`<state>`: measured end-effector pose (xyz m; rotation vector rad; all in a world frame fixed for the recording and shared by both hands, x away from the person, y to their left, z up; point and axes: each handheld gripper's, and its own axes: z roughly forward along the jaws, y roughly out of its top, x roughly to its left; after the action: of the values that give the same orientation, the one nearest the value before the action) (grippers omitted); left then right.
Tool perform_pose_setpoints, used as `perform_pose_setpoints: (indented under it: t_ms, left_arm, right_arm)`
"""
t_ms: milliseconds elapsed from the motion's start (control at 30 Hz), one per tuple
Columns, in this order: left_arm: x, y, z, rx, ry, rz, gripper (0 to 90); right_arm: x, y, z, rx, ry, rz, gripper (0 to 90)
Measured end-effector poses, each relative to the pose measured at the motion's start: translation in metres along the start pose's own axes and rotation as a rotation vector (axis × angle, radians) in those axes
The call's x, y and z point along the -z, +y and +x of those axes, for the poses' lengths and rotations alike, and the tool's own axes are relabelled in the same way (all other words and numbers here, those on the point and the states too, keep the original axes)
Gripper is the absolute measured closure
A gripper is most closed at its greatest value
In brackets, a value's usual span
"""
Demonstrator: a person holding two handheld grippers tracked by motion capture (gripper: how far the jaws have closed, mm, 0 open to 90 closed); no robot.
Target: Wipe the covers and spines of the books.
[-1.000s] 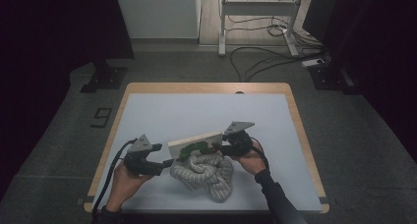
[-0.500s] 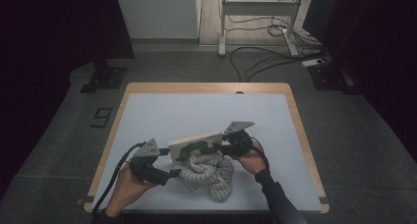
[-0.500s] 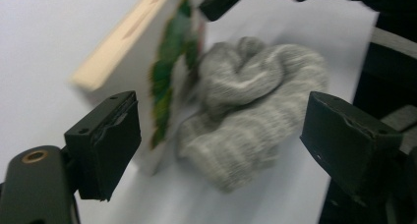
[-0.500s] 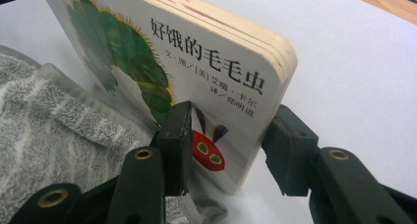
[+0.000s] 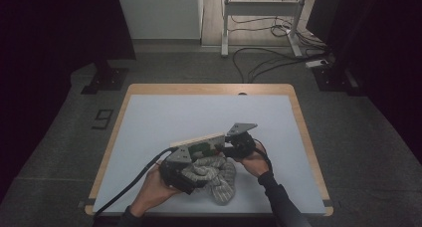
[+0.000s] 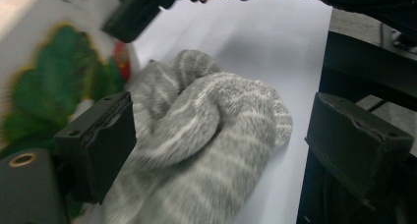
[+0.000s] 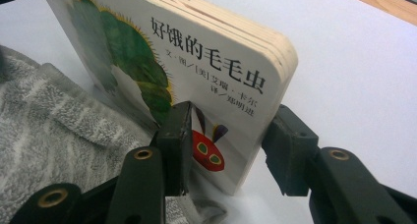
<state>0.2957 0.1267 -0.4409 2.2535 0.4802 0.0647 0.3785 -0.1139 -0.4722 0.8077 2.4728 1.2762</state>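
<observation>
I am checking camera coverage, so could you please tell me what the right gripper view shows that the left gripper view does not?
The right gripper view alone shows the printed title on the board book, the caterpillar's red head, the stacked page edges, and the right gripper shut on the book's end. The left gripper view alone shows the left gripper with open fingers on either side of the grey striped sock; its jaws have just been opening. Both show book, sock and white table.

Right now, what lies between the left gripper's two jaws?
A grey striped sock, seen in the left gripper view; the left gripper stands open around it, pads not pressing.
</observation>
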Motion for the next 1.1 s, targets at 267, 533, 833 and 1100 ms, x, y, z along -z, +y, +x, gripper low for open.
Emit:
perform_pose_setpoints:
  t_ms: [267,533,833,1100]
  left_arm:
    - [-0.037,-0.004,0.000,0.007,-0.048,0.064,7.0]
    - [-0.069,-0.015,-0.001,-0.008,-0.038,0.139,3.3]
    - [-0.082,-0.022,-0.001,-0.027,0.062,0.180,15.5]
    - [-0.078,-0.023,0.000,-0.054,0.061,0.190,49.6]
  right_arm:
    - [0.000,0.000,0.000,-0.002,0.000,-0.002,54.5]
    - [0.000,0.000,0.000,-0.001,-0.001,-0.002,54.5]
    - [0.001,-0.001,0.001,-0.006,0.000,-0.004,54.5]
    - [0.001,-0.002,0.001,-0.006,-0.001,-0.011,54.5]
